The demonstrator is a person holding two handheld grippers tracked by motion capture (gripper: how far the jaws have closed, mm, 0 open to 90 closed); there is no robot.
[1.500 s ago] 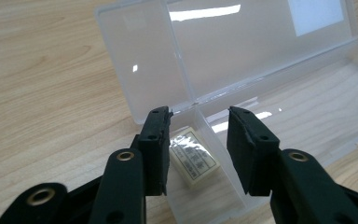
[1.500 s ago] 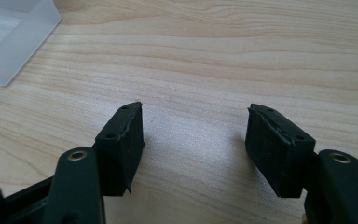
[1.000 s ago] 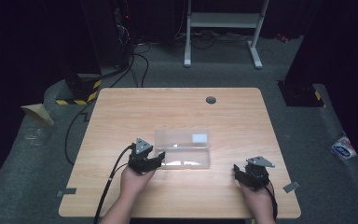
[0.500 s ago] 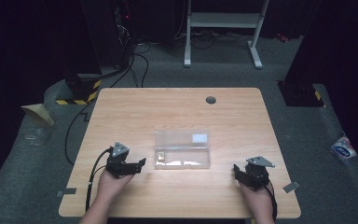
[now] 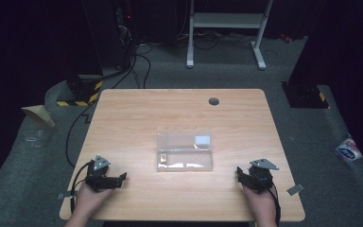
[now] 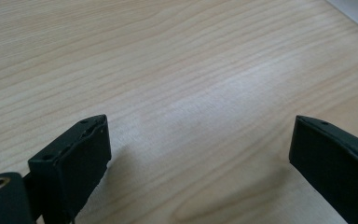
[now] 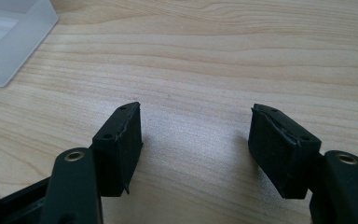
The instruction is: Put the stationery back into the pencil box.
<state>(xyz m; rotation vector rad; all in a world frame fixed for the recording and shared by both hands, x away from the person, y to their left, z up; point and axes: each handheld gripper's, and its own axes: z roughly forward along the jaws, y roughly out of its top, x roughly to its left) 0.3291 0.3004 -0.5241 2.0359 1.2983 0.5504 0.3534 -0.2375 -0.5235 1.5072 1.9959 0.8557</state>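
Note:
A clear plastic box [image 5: 184,150] lies at the middle of the wooden table [image 5: 179,109], with a small brownish piece [image 5: 162,157] in its left end and a white label [image 5: 202,140] on top. My left gripper [image 5: 121,178] rests near the front left corner, well apart from the box. Its jaws have just been opening and stand wide over bare wood [image 6: 200,140], nothing between them. My right gripper [image 5: 240,173] sits near the front right, open and empty [image 7: 196,126]. The box's corner [image 7: 9,37] shows up and to the left of the right gripper's jaws.
A dark grommet hole [image 5: 213,101] sits at the table's far side. Black cables [image 5: 75,137] trail off the left edge to the floor. A white metal stand [image 5: 227,23] is beyond the table. A strip of the box [image 6: 354,9] edges the left gripper view.
My left gripper has pulled away from the box's left end, leftward and toward the front edge, with its jaws now wider. The right gripper has stayed put.

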